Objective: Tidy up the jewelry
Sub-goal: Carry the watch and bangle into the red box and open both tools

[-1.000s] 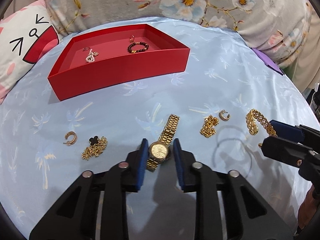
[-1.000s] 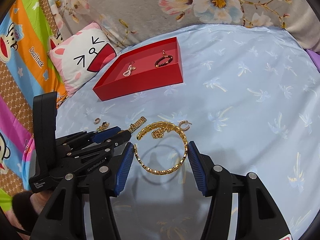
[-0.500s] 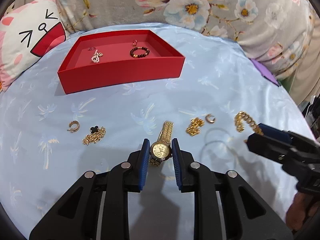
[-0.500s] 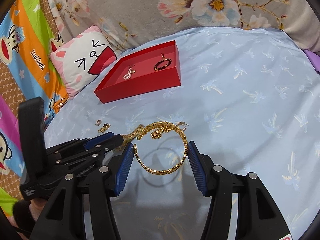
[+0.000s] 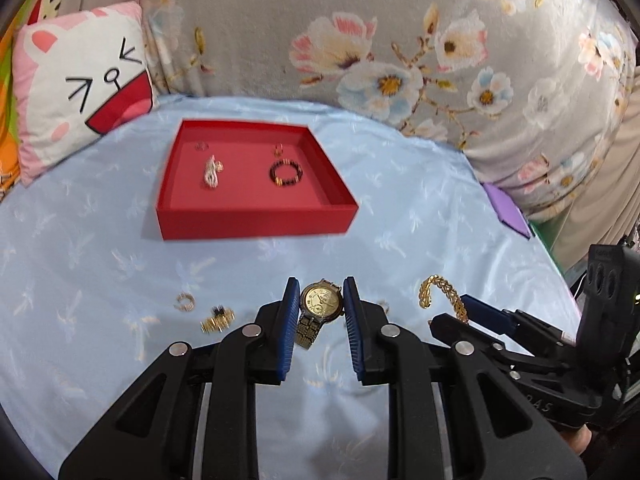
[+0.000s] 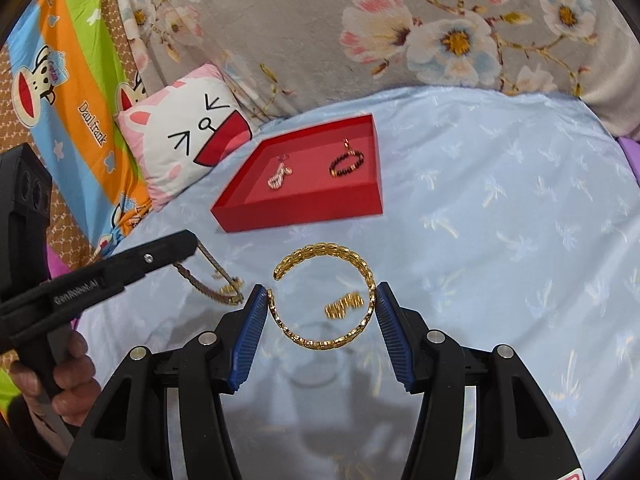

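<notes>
My left gripper [image 5: 321, 300] is shut on a gold watch [image 5: 322, 301], pads pressing the case, and the band hangs below it above the pale blue sheet. My right gripper [image 6: 322, 296] is shut on a wide gold open bangle [image 6: 324, 344], also held off the sheet. Each gripper shows in the other's view: the left gripper [image 6: 160, 252] with the watch band [image 6: 208, 286] dangling, and the bangle [image 5: 440, 292] at the right. The red tray [image 5: 256, 222] ahead holds a dark bead bracelet [image 5: 285, 173] and a pearl piece [image 5: 211, 172].
Loose on the sheet lie a gold ring [image 5: 185, 302], a gold chain with a black clover [image 5: 218, 319] and another gold chain [image 6: 344, 305]. A cat-face pillow [image 5: 80, 92] leans at the back left. Floral fabric rises behind the tray. A purple item [image 5: 506, 212] sits at the right edge.
Both grippers have risen. The watch, which lay partly on the sheet, now hangs clear of it. The bangle is higher too, and the tray is seen more from above.
</notes>
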Action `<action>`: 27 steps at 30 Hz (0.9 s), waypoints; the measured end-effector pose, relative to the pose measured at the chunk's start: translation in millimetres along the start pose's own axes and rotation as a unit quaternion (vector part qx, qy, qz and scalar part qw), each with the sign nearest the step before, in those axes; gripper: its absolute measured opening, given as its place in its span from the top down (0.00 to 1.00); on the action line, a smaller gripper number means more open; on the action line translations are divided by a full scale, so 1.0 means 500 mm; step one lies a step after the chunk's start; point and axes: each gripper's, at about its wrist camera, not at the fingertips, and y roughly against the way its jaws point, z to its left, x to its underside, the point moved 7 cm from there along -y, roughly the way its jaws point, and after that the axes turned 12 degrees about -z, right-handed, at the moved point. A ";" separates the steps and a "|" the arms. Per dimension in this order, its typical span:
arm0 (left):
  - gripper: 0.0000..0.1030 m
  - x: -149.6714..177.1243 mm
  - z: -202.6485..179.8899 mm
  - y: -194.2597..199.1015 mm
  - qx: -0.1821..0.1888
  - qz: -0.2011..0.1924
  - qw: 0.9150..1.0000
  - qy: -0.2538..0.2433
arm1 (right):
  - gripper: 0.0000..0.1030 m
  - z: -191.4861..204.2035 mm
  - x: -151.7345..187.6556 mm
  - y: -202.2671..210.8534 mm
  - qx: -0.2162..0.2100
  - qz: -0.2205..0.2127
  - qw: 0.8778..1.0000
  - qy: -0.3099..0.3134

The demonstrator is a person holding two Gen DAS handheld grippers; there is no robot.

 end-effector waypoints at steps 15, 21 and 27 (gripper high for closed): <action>0.79 -0.247 0.105 -0.123 -0.049 -0.068 0.996 -0.019 | 0.47 0.023 -0.243 -0.232 -0.032 -0.018 0.999 0.014; 0.79 -0.233 0.166 -0.224 -0.064 -0.042 0.997 0.003 | 0.47 0.020 -0.222 -0.358 -0.022 0.017 0.999 0.027; 0.79 -0.177 0.204 -0.291 -0.079 -0.011 0.997 0.006 | 0.47 0.016 -0.169 -0.434 -0.014 0.052 0.998 0.045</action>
